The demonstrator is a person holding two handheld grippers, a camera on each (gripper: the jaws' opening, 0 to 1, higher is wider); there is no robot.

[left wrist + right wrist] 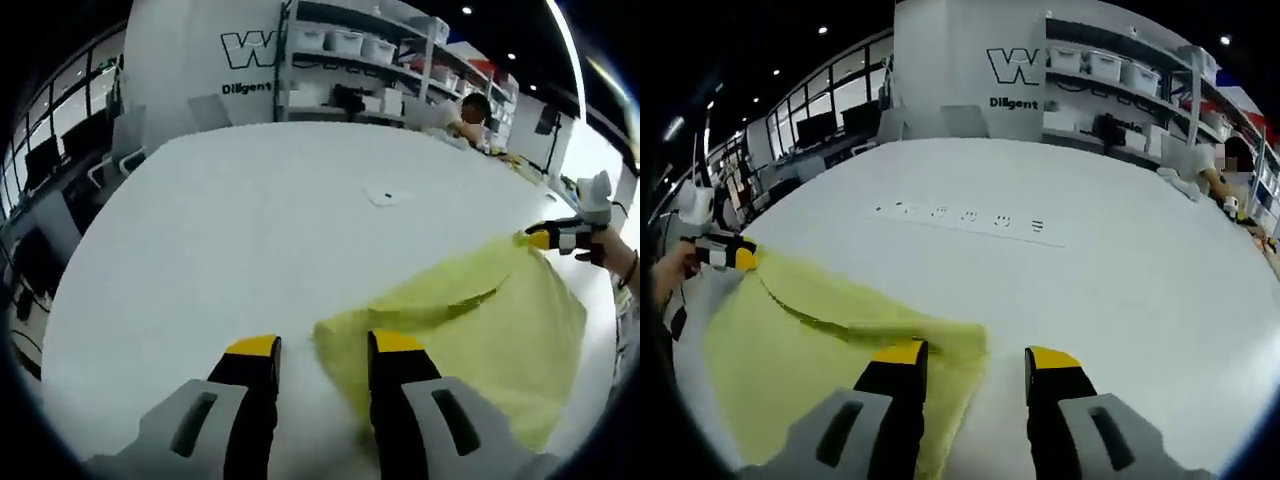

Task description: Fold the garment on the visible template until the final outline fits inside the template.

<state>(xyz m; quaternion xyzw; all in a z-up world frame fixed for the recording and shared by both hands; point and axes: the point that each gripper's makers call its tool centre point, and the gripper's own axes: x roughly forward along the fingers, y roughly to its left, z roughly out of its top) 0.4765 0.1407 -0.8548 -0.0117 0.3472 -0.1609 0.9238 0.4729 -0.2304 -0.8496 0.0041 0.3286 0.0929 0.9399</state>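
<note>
Big white table (250, 230) here, a yellow garment (480, 320) spread across its near side, a row of small dark marks (965, 213) further out.

I see a broad white table (250, 220) running away from me toward a big white rounded wall (960, 80) with dark lettering (1015, 68) across it. To the right of that wall stand metal shelves (370, 60) stacked with white bins (345, 40) and boxes. On the left side I see a row of large dark windows (830, 100) with desks and monitors (815, 128) in front of them. The ceiling is black, dotted with small round spotlights (822, 30), and a long bright strip light (565, 45) curves along the right edge. A person (470, 112) sits at the far right corner of the table.
</note>
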